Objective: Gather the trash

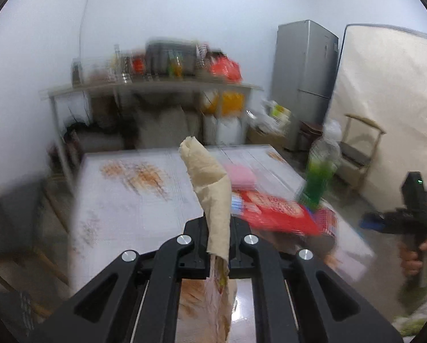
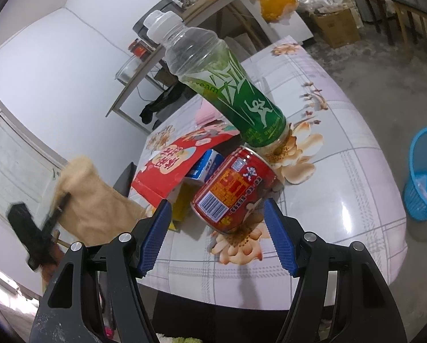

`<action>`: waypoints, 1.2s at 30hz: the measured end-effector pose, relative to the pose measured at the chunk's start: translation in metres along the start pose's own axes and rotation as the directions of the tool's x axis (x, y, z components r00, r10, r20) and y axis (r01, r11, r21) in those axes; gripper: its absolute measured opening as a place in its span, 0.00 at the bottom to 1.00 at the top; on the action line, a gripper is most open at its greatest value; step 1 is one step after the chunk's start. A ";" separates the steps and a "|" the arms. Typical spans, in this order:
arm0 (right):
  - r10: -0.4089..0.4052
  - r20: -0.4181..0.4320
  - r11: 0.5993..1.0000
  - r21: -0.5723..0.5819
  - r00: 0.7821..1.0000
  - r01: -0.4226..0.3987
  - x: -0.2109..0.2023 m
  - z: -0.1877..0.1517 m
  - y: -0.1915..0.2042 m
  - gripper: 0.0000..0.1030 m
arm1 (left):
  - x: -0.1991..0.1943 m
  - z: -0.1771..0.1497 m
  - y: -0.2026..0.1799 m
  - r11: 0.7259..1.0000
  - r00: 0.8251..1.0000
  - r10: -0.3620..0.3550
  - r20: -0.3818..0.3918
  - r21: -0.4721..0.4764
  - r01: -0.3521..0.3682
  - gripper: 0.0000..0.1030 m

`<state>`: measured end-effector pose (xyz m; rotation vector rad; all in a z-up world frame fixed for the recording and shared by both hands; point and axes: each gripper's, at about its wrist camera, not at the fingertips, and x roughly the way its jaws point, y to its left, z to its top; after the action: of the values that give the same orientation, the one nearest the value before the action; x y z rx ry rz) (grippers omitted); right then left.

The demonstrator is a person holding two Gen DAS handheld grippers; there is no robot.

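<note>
My left gripper [image 1: 217, 245] is shut on a crumpled brown paper bag [image 1: 213, 188], which sticks up from the jaws above the near left part of the table [image 1: 127, 200]. The right wrist view shows the same gripper [image 2: 57, 210] and bag [image 2: 90, 200], blurred, at the left. My right gripper [image 2: 217, 228] stands open. A red can [image 2: 230, 188] lies on its side with its near end between the fingertips and a gap at the left pad [image 2: 156, 234]. Behind the can stand a green-labelled plastic bottle [image 2: 233, 85], a red box [image 2: 173, 168] and a small blue and white carton [image 2: 207, 165].
A blue waste basket [image 2: 425, 177] stands on the floor right of the table. Behind the table are a cluttered shelf [image 1: 156, 85], a grey fridge [image 1: 302, 80] and a wooden chair [image 1: 359, 148]. A hand holds the right gripper [image 1: 369, 221] at the table's right edge.
</note>
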<state>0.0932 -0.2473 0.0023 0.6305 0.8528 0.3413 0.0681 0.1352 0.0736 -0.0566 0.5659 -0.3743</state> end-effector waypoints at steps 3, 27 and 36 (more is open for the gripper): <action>-0.010 0.000 1.000 0.004 1.000 0.010 -0.003 0.000 -0.002 0.62 | 0.022 -0.038 0.003 0.992 0.996 -0.057 -0.069 -0.113 0.049 0.06; 0.004 -0.003 1.000 0.022 1.000 -0.004 0.003 -0.007 -0.005 0.62 | -0.022 -0.036 -0.024 0.837 0.896 0.416 0.157 0.319 -0.445 0.06; 0.003 -0.008 1.000 -0.018 1.000 -0.003 0.000 -0.009 0.007 0.62 | 0.048 -0.158 -0.122 0.730 0.955 0.296 -0.014 0.648 -0.217 0.09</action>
<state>0.0855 -0.2386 0.0026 0.6137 0.8552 0.3539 -0.0195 0.0124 -0.0658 0.7134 0.5264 -0.2820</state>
